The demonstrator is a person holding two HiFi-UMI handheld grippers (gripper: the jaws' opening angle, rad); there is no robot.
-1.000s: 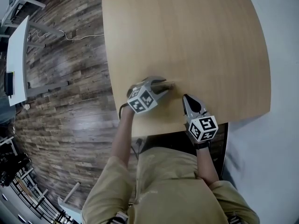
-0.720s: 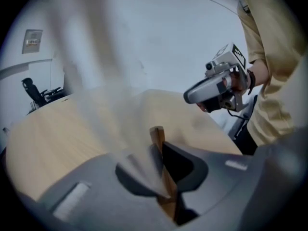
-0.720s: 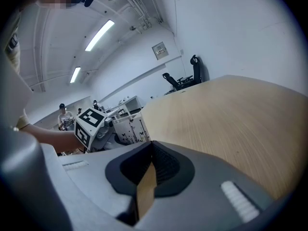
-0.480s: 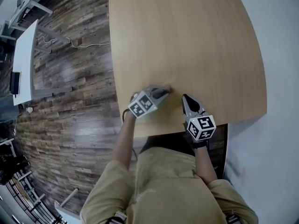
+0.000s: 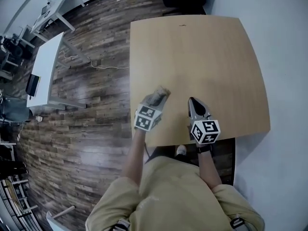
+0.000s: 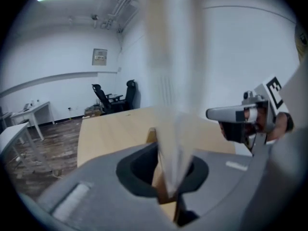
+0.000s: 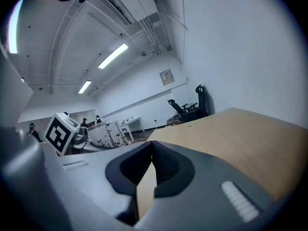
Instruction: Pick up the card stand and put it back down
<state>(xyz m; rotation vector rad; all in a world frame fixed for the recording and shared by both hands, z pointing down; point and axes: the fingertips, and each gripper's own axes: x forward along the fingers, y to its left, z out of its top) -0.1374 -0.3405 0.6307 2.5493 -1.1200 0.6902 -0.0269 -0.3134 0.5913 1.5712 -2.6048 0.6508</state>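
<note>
The card stand [image 5: 163,91] is a small wooden base with a clear upright sheet. It sits between the jaws of my left gripper [image 5: 160,94], above the near part of the tan table [image 5: 202,52]. In the left gripper view the clear sheet of the card stand [image 6: 171,105] rises blurred from the left gripper [image 6: 166,189], whose jaws are shut on the wooden base. My right gripper [image 5: 193,103] rests low over the table to the right, jaws together with nothing in them. The right gripper view shows the right gripper [image 7: 147,186] shut, with only a thin slit between the jaws.
The table's near edge [image 5: 192,141] runs just behind both grippers. A dark plank floor [image 5: 91,109] lies to the left, with white desks [image 5: 45,73] on it. Office chairs [image 6: 113,95] stand beyond the table's far end. A white wall [image 5: 284,57] is on the right.
The left gripper has closed on the card stand and turned from pointing right along the table to pointing forward and up. The right gripper has stayed put.
</note>
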